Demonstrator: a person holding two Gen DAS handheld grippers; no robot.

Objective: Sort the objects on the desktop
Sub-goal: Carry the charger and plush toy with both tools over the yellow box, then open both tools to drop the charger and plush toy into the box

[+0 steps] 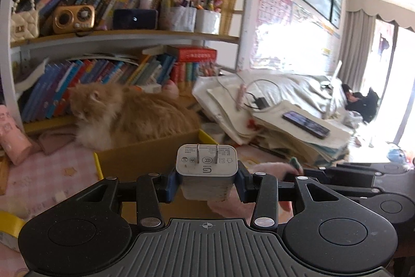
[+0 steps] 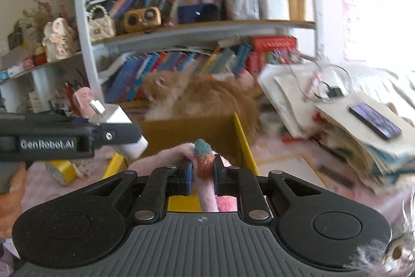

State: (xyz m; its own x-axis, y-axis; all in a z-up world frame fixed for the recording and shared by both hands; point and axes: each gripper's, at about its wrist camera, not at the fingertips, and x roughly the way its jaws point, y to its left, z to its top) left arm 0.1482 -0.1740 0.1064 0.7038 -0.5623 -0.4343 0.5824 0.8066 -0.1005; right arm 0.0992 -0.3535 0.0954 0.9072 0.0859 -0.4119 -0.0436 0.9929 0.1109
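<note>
Gripping a white charger [image 1: 206, 168] in left jaws, right jaws clamping a fuzzy toy [image 2: 203, 155] — orange cat [image 1: 124, 113] filling the cardboard box [image 1: 145, 155] ahead

Blown-out daylight from the window [image 1: 399, 85] at right, glare washing the wall; fisheye-bent bookshelf [image 1: 124, 34]; heavy motion blur through right-wrist view.

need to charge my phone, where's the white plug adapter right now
The white plug adapter is clamped in the left gripper, prongs up, in front of the cardboard box holding the cat.
</note>
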